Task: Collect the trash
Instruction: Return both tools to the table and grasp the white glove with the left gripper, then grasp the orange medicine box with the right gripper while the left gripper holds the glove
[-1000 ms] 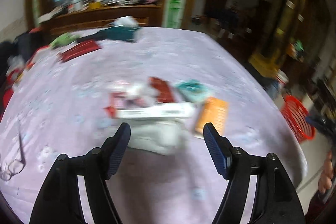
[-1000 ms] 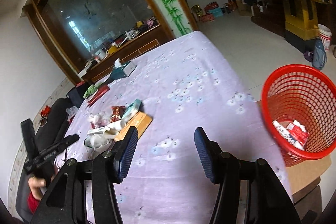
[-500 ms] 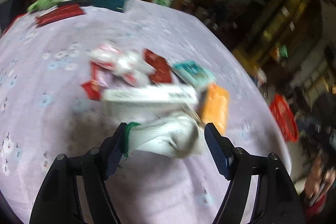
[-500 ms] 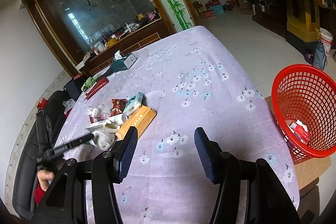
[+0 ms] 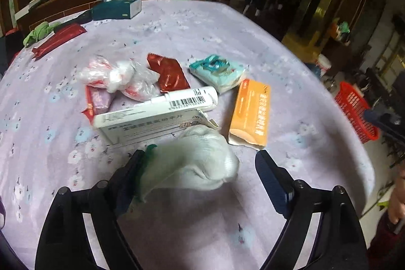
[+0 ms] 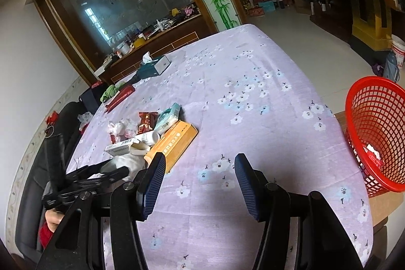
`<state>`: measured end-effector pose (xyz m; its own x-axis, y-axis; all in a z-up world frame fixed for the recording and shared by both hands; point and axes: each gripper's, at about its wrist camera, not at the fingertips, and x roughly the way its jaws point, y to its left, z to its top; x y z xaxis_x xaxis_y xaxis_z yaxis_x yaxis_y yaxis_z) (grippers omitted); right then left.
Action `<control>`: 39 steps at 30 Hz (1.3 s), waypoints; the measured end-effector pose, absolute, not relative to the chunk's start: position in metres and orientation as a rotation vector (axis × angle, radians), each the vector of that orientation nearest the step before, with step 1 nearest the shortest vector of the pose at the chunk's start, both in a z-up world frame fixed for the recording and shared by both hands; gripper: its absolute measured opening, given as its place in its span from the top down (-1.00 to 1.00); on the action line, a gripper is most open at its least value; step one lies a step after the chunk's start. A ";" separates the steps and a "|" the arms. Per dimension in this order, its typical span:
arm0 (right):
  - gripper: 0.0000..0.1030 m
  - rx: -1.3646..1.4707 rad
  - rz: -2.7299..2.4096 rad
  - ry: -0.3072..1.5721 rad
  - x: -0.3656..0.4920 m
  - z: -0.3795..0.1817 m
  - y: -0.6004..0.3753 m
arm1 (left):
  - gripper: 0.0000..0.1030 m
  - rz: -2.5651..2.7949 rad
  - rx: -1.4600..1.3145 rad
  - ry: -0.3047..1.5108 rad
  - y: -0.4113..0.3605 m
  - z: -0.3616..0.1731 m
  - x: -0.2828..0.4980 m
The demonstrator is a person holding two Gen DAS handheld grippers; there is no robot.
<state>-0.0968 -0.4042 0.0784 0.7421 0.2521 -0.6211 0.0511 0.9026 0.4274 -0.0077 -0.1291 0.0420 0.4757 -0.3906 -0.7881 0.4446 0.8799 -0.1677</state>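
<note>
A white crumpled wad with a green edge point(image 5: 195, 163) lies on the purple flowered tablecloth point(image 5: 177, 219). My left gripper point(image 5: 200, 156) is open around the wad, which touches the left finger and stays apart from the right one. Just beyond lie a white carton point(image 5: 149, 122), a barcoded white tube point(image 5: 187, 99), an orange box point(image 5: 250, 113), a teal tissue pack point(image 5: 217, 68), a red wrapper point(image 5: 168, 72) and plastic bags point(image 5: 119, 75). My right gripper point(image 6: 200, 157) is open over bare cloth, right of that pile point(image 6: 152, 136). A red mesh basket point(image 6: 374, 128) stands off the table's right edge.
A teal tissue box point(image 5: 116, 8), a long red packet point(image 5: 58, 38) and a green cloth point(image 5: 38, 32) sit at the table's far left. The basket stands on a cardboard box point(image 6: 384, 204) and holds some trash. A wooden sideboard point(image 6: 157, 44) runs behind the table.
My left gripper has moved forward and down until the white wad sits between its fingers. The right gripper has drifted a little, so the red basket sits further right in its view.
</note>
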 end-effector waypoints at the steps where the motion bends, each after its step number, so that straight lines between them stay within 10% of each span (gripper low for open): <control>1: -0.19 0.441 0.114 0.733 -0.096 0.078 -0.402 | -0.66 -0.501 0.071 0.950 -0.132 0.039 -0.007; 4: -0.20 0.435 0.113 0.743 -0.091 0.077 -0.399 | -0.60 -0.466 0.091 0.937 -0.137 0.031 -0.005; 7: -0.27 0.425 0.111 0.762 -0.083 0.074 -0.393 | 0.16 -0.453 0.078 0.951 -0.135 0.025 -0.002; 10: -0.29 0.428 0.114 0.791 -0.073 0.069 -0.384 | 0.40 -0.457 0.001 0.950 -0.123 0.027 -0.005; 39: -0.44 0.145 -0.101 1.038 0.044 0.017 -0.278 | 0.40 -0.342 -0.116 0.828 -0.072 0.028 -0.048</control>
